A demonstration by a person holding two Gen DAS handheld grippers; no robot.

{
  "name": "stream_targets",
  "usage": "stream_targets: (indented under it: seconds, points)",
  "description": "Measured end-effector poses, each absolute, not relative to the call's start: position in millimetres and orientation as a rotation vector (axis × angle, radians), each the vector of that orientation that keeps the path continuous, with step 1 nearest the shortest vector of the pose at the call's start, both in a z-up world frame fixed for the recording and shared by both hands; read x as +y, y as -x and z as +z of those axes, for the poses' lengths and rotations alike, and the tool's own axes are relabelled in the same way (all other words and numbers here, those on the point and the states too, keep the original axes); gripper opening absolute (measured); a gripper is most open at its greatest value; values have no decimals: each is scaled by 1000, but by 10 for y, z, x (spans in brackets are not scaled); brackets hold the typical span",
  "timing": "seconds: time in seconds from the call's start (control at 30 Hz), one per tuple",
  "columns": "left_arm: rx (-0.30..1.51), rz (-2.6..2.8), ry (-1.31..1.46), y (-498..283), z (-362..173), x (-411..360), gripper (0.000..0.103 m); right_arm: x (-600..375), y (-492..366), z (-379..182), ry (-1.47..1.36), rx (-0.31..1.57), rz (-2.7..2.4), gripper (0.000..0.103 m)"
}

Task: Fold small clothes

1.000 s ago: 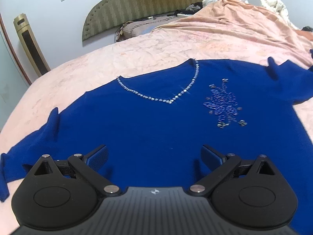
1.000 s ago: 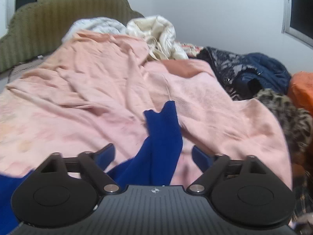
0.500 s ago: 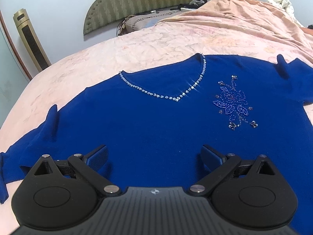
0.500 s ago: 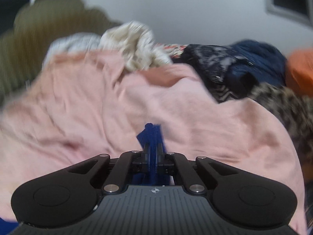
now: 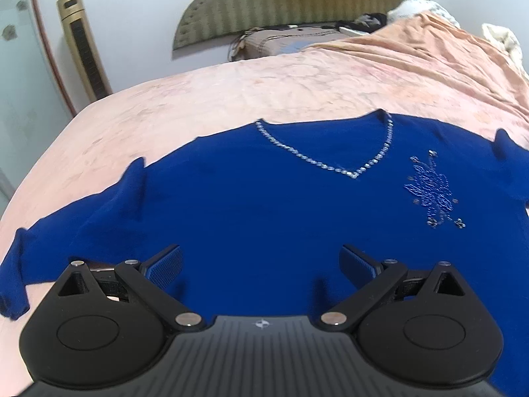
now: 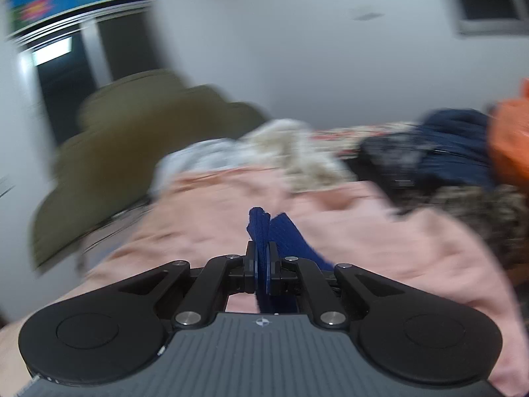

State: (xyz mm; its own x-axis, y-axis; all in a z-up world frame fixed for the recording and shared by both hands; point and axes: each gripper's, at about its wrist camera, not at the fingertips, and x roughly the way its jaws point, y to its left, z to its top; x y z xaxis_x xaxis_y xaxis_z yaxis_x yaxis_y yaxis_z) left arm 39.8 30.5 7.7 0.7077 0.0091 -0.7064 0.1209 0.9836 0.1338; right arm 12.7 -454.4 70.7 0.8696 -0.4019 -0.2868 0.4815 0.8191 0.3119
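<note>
A royal blue V-neck sweater [image 5: 258,205] with a beaded neckline and a beaded flower lies flat, front up, on the pink bedspread [image 5: 231,99]. Its left sleeve [image 5: 43,238] stretches out to the left. My left gripper [image 5: 261,263] is open and empty, hovering over the sweater's lower body. My right gripper [image 6: 263,266] is shut on the sweater's right sleeve [image 6: 281,235], which sticks up between the pads and is lifted off the bed; this view is blurred by motion.
A green padded headboard [image 5: 297,3] and a pillow [image 5: 281,43] are at the far end. A gold tower fan [image 5: 84,46] stands by the wall. A pile of other clothes [image 6: 446,152] lies on the bed's right side.
My right gripper closed on the blue sleeve and has lifted it, tilting upward. My left gripper stayed open and drifted left over the sweater.
</note>
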Motion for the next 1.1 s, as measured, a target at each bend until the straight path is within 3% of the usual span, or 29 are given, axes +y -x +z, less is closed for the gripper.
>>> stream_targets:
  seconds: [0.33, 0.6, 1.1]
  points:
    - [764, 16, -148, -299, 133, 769, 101, -2145, -1002, 306, -193, 330, -26, 7]
    - [803, 132, -106, -290, 22, 1214, 101, -565, -1139, -169, -199, 489, 277, 7]
    - [835, 237, -66, -312, -91, 1512, 101, -77, -1129, -383, -343, 626, 457, 7]
